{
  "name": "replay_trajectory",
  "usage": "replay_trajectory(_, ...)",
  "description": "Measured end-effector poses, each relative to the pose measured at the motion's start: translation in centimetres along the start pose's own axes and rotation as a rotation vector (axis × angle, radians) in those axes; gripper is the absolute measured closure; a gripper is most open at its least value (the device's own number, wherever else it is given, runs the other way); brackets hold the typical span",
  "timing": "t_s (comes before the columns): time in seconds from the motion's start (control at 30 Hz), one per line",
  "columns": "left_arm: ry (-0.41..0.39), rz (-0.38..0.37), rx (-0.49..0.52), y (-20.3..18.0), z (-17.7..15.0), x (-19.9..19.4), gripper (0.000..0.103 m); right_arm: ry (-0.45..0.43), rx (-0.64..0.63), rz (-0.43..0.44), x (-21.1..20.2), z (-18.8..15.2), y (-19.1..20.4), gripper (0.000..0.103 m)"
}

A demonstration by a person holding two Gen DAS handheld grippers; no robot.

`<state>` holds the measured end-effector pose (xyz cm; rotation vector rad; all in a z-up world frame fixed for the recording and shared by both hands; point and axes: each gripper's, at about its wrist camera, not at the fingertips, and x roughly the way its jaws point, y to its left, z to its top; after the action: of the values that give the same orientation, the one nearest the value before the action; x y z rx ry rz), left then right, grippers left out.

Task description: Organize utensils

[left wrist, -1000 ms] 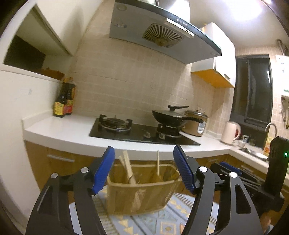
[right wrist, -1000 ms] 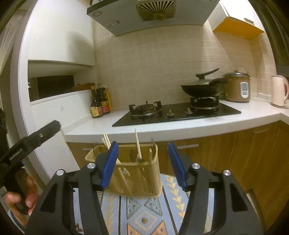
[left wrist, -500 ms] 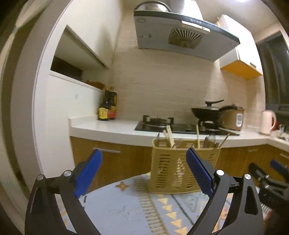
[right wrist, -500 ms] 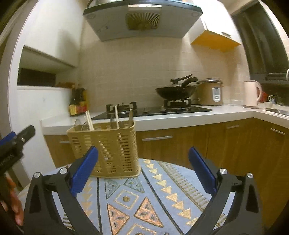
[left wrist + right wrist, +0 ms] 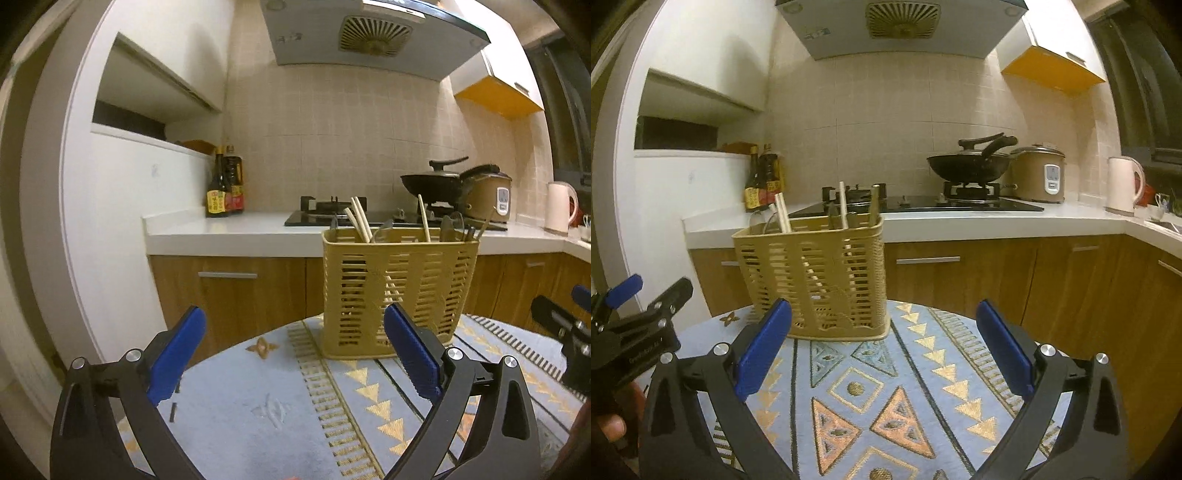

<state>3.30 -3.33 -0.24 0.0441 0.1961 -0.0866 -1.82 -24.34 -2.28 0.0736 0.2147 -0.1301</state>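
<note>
A tan slotted utensil basket (image 5: 397,288) stands upright on a round table with a blue patterned cloth (image 5: 280,410). Chopsticks (image 5: 360,219) and dark utensil handles stick up out of it. In the right wrist view the basket (image 5: 812,277) is at centre left. My left gripper (image 5: 295,354) is open and empty, in front of and to the left of the basket. My right gripper (image 5: 882,350) is open and empty, in front of and to the right of it. Neither touches the basket.
Behind the table runs a white kitchen counter (image 5: 229,232) with sauce bottles (image 5: 225,188), a gas hob, a black wok (image 5: 971,166), a rice cooker (image 5: 1039,173) and a kettle (image 5: 1123,184). Wooden cabinets (image 5: 960,273) stand below.
Both grippers have drawn back and lowered away from the basket and opened wider. The basket now stands farther off on the cloth, with more of the table in view.
</note>
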Motion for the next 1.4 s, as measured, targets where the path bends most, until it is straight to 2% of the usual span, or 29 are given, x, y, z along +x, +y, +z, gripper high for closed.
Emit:
replay_trajectory(0.13,-0.016,-0.004,0.017,-0.5,-0.1,-0.4,0.008,0.015,0.011,0.011,0.2,-0.1,-0.3,0.007)
replay_trajectory(0.37,0.001,-0.009,0.042,-1.3,-0.4,-0.1,0.008,0.011,-0.047,0.005,0.0,-0.4,0.8,0.007)
replay_trajectory(0.53,0.005,-0.011,0.097,-2.1,-0.7,0.1,0.008,0.008,-0.043,-0.001,-0.2,-0.4,0.6,0.007)
replay_trajectory(0.8,0.037,-0.044,0.058,-1.7,-0.6,0.6,0.008,0.025,-0.045,-0.001,0.0,-0.5,0.5,0.007)
replay_trajectory(1.4,0.054,-0.032,0.025,-1.0,-0.7,1.1,0.008,0.051,-0.063,0.006,0.5,-0.8,0.7,0.007)
